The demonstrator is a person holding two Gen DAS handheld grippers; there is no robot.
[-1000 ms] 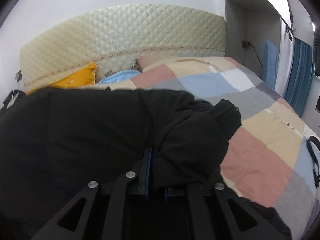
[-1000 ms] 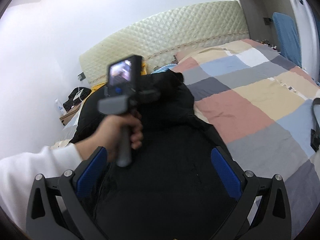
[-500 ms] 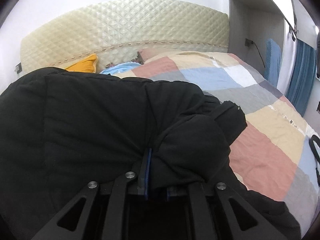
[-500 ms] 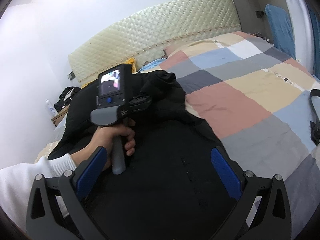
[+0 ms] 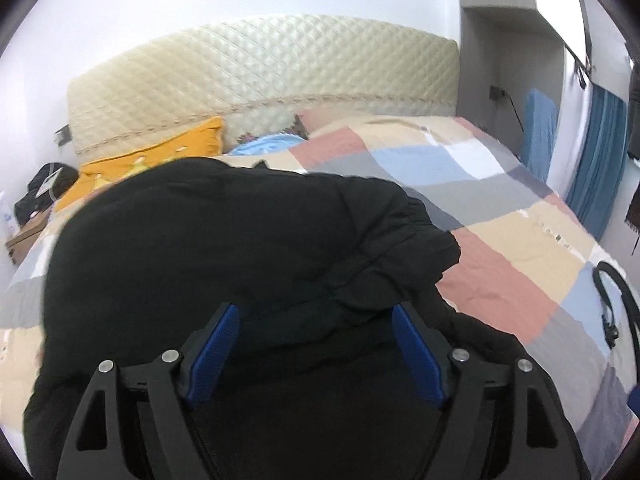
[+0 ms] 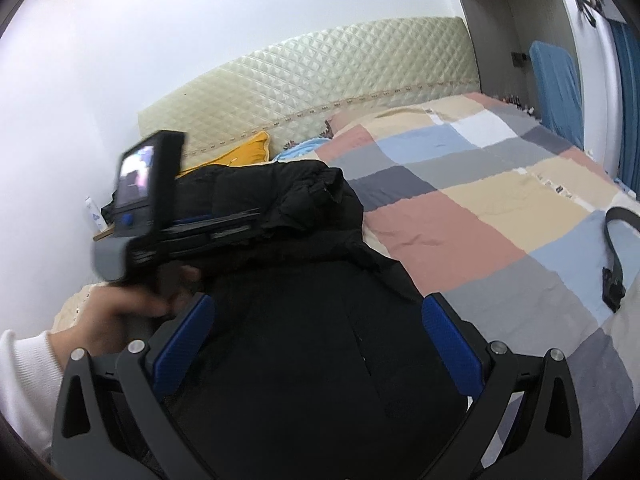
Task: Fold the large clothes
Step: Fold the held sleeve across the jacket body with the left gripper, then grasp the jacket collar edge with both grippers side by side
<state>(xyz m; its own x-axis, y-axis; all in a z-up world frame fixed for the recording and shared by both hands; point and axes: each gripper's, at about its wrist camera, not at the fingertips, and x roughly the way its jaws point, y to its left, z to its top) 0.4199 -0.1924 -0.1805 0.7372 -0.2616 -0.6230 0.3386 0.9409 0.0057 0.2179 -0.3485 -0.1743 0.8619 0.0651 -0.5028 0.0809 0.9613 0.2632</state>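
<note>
A large black padded jacket (image 5: 240,240) lies on the bed's left side, its upper part folded over into a thick heap. My left gripper (image 5: 315,312) hovers just above and behind that fold; its jaws are opening, the blue pads are wide apart and press on no cloth. In the right wrist view a hand (image 6: 120,316) in a white sleeve holds that gripper by its grey handle over the jacket (image 6: 300,360). My right gripper (image 6: 318,304) stands open above the jacket's near part, holding nothing.
The patchwork bed cover (image 5: 500,280) stretches to the right. A black strap (image 6: 616,264) lies on it near the right edge. A quilted headboard (image 5: 260,88), a yellow pillow (image 5: 152,160) and a blue curtain (image 5: 596,160) bound the bed.
The left gripper let go of the jacket fold: its jaws went from shut on the cloth to wide apart, and it drew back and up. The right gripper hardly moved.
</note>
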